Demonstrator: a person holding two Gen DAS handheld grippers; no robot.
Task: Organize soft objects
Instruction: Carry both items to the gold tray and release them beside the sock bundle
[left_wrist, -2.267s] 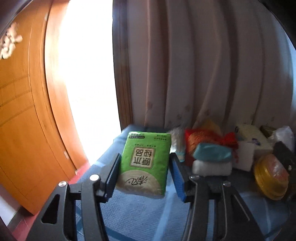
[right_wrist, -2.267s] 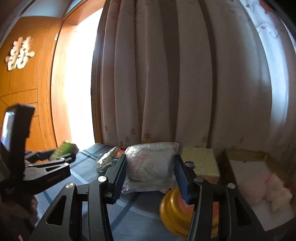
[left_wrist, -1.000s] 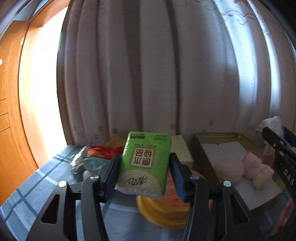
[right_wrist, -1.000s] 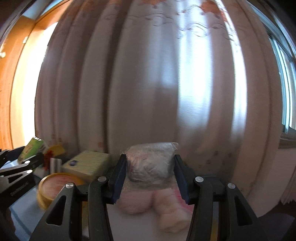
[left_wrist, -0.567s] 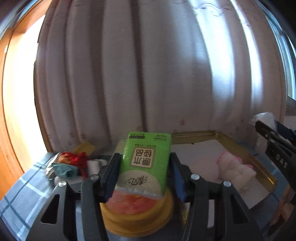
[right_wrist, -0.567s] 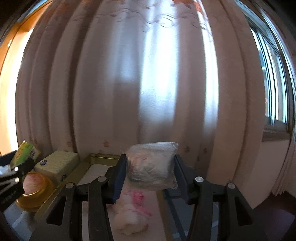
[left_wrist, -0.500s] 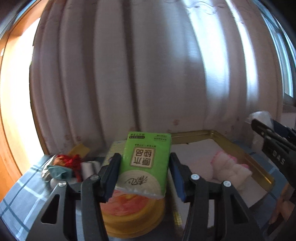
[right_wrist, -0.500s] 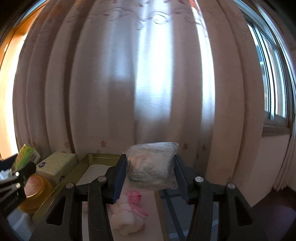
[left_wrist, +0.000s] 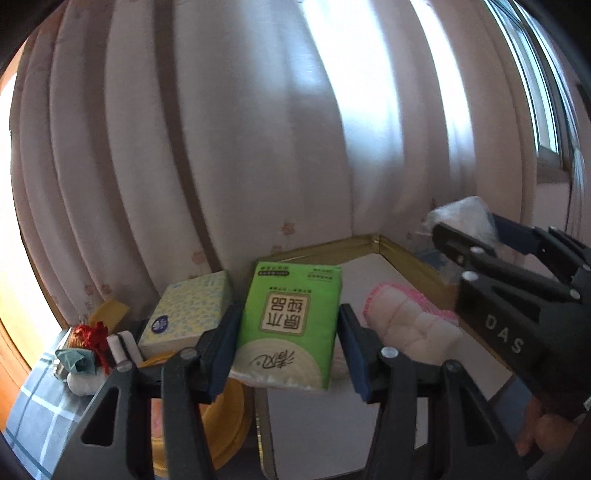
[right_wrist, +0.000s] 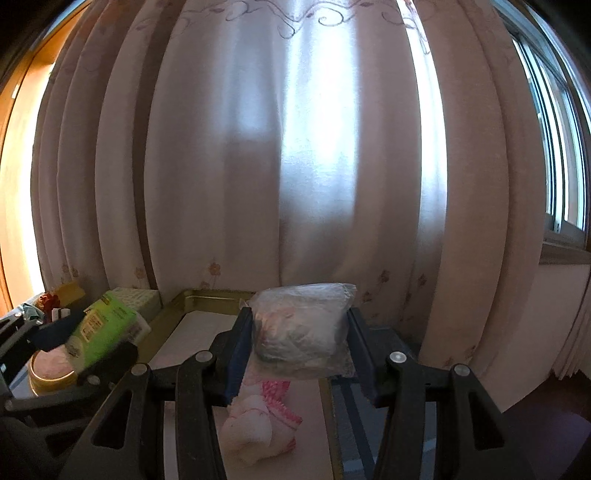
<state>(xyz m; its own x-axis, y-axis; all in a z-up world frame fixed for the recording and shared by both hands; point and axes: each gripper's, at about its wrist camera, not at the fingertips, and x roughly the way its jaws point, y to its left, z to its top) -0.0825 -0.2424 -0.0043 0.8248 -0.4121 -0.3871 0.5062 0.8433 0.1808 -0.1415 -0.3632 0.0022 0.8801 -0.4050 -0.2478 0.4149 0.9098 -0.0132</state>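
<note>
My left gripper (left_wrist: 288, 328) is shut on a green tissue pack (left_wrist: 291, 321) and holds it above the left edge of a gold tray (left_wrist: 406, 251); the pack also shows in the right wrist view (right_wrist: 103, 332). My right gripper (right_wrist: 299, 332) is shut on a clear plastic bag with soft stuff inside (right_wrist: 303, 328), held over the tray (right_wrist: 207, 295). It shows at the right of the left wrist view (left_wrist: 465, 229). A pink and white fluffy item (left_wrist: 410, 325) lies in the tray, below my right gripper (right_wrist: 258, 424).
A yellow-patterned tissue box (left_wrist: 188, 310), a yellow round container (left_wrist: 221, 417), a red tassel item (left_wrist: 88, 336) and a teal and white bundle (left_wrist: 77, 369) sit left of the tray on a blue checked cloth (left_wrist: 33, 417). Curtains (right_wrist: 295, 166) hang close behind.
Both grippers have swung right with their loads, from the cluttered left side of the table to over the gold tray. The right gripper has come into the left wrist view.
</note>
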